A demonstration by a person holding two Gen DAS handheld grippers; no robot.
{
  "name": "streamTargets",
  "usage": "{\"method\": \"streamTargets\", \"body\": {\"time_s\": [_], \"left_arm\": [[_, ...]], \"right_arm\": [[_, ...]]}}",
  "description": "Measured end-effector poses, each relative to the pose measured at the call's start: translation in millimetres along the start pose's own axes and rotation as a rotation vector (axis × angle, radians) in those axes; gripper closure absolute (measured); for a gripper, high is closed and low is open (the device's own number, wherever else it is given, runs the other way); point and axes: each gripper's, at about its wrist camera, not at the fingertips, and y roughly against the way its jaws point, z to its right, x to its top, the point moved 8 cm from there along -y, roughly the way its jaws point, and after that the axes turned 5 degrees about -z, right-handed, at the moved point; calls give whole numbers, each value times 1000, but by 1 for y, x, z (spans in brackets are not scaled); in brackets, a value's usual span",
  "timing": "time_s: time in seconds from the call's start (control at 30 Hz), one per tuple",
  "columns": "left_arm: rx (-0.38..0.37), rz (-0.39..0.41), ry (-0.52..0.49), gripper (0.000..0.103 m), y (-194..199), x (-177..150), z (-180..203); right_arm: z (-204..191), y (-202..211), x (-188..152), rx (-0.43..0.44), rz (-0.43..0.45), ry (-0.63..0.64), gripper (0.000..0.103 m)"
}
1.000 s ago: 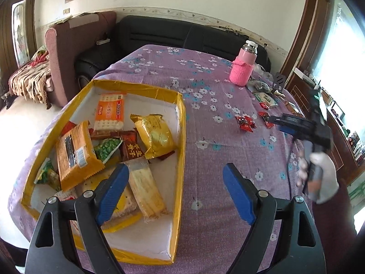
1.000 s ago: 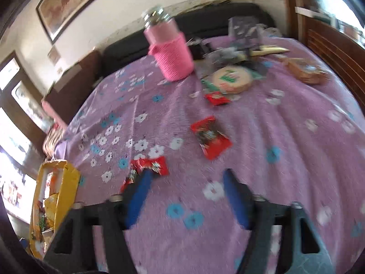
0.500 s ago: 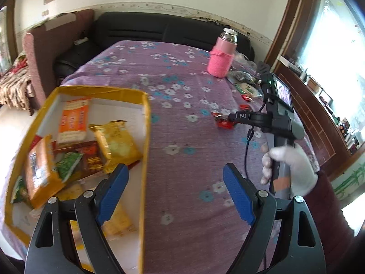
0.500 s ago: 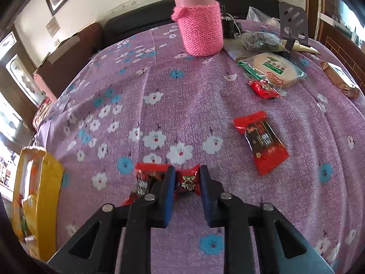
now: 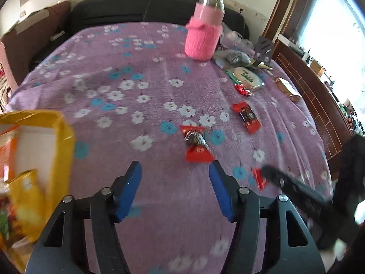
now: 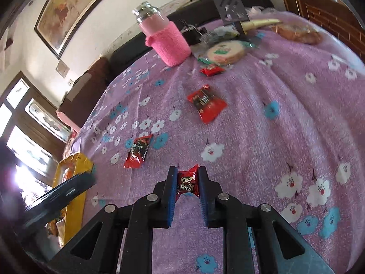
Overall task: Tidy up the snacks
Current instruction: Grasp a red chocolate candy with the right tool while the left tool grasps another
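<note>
Right wrist view shows your right tool [image 6: 187, 183] clenched on a small red candy [image 6: 187, 182], pinched between the blue pads above the flowered purple cloth of the counter [image 6: 285, 125]. Your left tool [image 5: 175, 188] hangs released, jaws wide apart, over bare cloth. Just ahead of it lies a red snack packet [image 5: 196, 145], with a second red packet [image 5: 246, 117] farther on. To your left sits the yellow box [image 5: 58, 137] holding bagged snacks. At the far side stands a pink-sleeved bottle [image 5: 203, 37].
</note>
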Motion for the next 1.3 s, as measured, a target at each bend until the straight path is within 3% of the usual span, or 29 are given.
{"method": "streamTargets", "body": {"time_s": [0.13, 0.23, 0.27, 0.3, 0.33, 0.57, 0.63, 0.8, 0.9, 0.93, 1.0, 1.07, 1.23, 1.3], "left_arm": [[-4, -23, -17, 42, -28, 16, 11], [49, -57, -52, 42, -49, 22, 15], [71, -66, -62, 49, -54, 22, 14], [107, -28, -86, 73, -54, 24, 15], [104, -14, -101, 82, -52, 24, 17], [82, 19, -87, 90, -29, 18, 15], [57, 40, -79, 103, -16, 15, 12], [12, 71, -44, 103, 17, 3, 2], [57, 60, -78, 99, 21, -2, 4], [71, 50, -95, 94, 18, -3, 5], [98, 11, -106, 54, 3, -4, 8], [117, -12, -104, 39, -10, -5, 10], [179, -35, -160, 39, -44, -5, 16], [142, -23, -150, 80, -41, -5, 16]], "right_arm": [[-1, -2, 0, 23, -13, 9, 84], [-4, 1, 2, 29, -5, 23, 84], [-6, 2, 2, 29, -1, 29, 84], [-6, 2, 2, 29, 0, 31, 84], [-6, 2, 2, 33, 1, 32, 84], [-9, 4, 2, 31, 10, 40, 84], [-10, 4, 1, 26, 14, 45, 84], [-14, 4, -1, 27, 16, 60, 84], [-17, 3, -3, 25, 16, 68, 84], [-17, 2, -4, 24, 16, 69, 84], [-19, -1, -6, 19, 6, 76, 84], [-19, -2, -7, 17, 2, 79, 84], [-16, 0, -5, 27, 7, 68, 84], [-15, 1, -3, 30, 7, 62, 84]]}}
